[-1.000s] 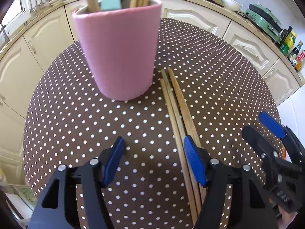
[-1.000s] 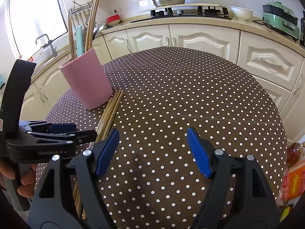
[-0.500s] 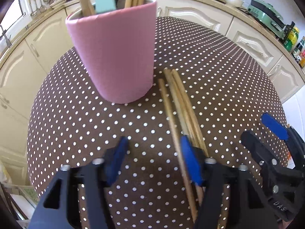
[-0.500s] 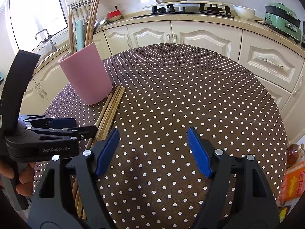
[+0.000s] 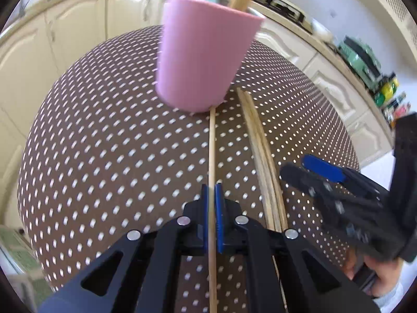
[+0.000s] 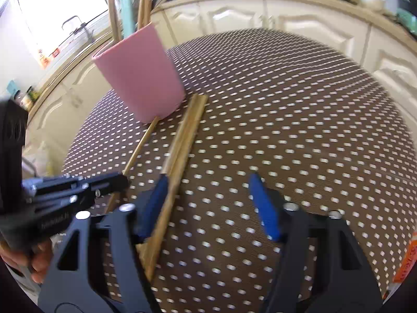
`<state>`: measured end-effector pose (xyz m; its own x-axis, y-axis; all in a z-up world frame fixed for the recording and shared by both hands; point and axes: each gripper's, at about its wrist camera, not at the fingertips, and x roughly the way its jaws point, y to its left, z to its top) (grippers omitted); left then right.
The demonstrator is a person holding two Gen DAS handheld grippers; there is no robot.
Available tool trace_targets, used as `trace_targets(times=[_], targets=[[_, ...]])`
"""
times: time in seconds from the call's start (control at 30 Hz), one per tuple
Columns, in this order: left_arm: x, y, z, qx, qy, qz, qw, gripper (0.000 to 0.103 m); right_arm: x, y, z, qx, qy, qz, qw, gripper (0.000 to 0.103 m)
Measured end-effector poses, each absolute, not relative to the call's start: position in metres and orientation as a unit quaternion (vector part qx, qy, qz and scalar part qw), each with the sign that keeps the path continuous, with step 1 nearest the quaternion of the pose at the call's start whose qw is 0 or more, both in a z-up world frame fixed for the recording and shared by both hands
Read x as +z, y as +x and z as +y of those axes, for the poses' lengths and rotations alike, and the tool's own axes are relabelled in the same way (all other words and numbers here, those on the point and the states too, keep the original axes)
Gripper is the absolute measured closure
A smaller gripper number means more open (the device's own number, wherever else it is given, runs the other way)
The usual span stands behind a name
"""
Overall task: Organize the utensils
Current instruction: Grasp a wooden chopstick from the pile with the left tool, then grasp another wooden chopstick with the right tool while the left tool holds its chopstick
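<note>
Now my left tongs [image 5: 211, 195] are pinched shut on a single chopstick [image 5: 211, 146], which runs straight ahead of them until its far tip meets the foot of the pink cup [image 5: 203, 60]. It looks like a light, stiff, smooth stick of wood, so I judge it will lift with no effort but may swivel or slide in the pads; the hold sits near the middle of its length, which should keep it balanced. Just to the right of these tongs the remaining chopsticks [image 5: 263, 154] lie bundled on the dotted surface [image 5: 104, 156]. My right tongs [image 6: 208, 203] are about half open and closing; their left pad is beside the bundle, and nothing is gripped yet. Both tongs tilt steeply down toward the surface, side by side, my hands at the grips behind them.
</note>
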<state>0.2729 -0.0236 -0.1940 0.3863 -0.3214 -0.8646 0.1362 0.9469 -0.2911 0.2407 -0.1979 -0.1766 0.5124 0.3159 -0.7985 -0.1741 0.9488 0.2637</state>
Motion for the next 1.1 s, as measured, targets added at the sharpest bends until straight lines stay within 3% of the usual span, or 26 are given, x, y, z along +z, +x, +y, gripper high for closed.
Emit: trace_targets(times=[0.03, 0.1, 0.7, 0.87, 1.1], targets=[[-0.193, 0.271, -0.020, -0.134, -0.089, 0.535, 0.829, 0.098, -0.176, 0.245, -0.195, 0.139, 0.068, 0.479, 0.864, 0.062], [-0.192, 0.268, -0.013, -0.125, -0.092, 0.536, 0.830, 0.098, -0.176, 0.253, -0.190, 0.138, 0.060, 0.492, 0.858, 0.069], [-0.194, 0.301, -0.018, -0.117, -0.063, 0.554, 0.822, 0.097, -0.168, 0.294, -0.144, 0.123, -0.019, 0.563, 0.817, 0.070], [-0.193, 0.313, -0.025, -0.120, -0.058, 0.564, 0.815, 0.097, -0.165, 0.298, -0.127, 0.126, -0.071, 0.583, 0.799, 0.073], [-0.193, 0.316, -0.033, -0.117, -0.051, 0.558, 0.820, 0.098, -0.170, 0.303, -0.109, 0.122, -0.088, 0.590, 0.793, 0.086]])
